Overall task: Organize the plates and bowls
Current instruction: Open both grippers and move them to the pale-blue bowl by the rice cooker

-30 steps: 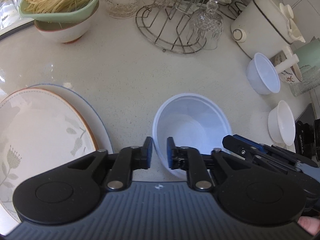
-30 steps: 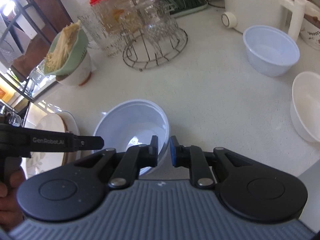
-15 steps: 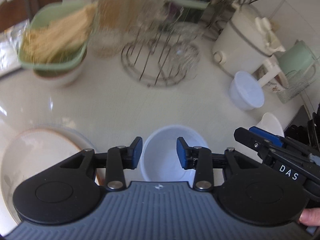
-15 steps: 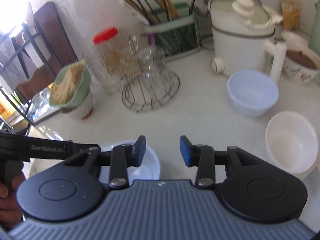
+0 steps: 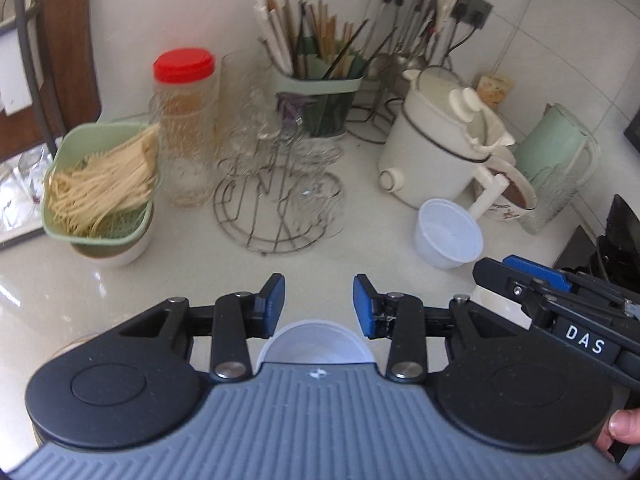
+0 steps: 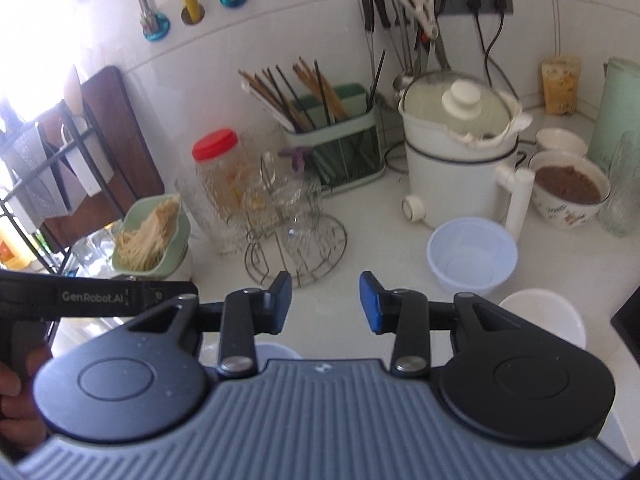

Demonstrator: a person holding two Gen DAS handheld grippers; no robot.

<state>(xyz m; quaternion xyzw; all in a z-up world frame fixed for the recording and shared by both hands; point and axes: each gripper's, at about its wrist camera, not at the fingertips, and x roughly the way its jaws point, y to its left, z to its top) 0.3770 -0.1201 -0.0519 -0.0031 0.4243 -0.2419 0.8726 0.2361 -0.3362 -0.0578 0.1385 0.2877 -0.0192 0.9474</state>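
While both tools hang above counter (image 5: 360,248), left gripper (image 5: 319,303) gapes, nothing between pads; right gripper (image 6: 325,300) likewise parted, empty. Translucent bowl (image 5: 316,340) sits on counter below left jaws, mostly hidden by tool body. Second pale-blue bowl (image 6: 472,256) beside white cooker (image 6: 452,168); white bowl (image 6: 548,312) near it. Stacked plates perhaps at far left, too hidden to tell.

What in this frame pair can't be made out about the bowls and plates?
- Near bowl, left wrist view: mostly hidden behind the left gripper's body; contents unseen.
- Plates: hidden in both views.
- White bowl, right wrist view: partly covered by the right gripper.
- Glasses on the wire rack: blurred, count unclear.
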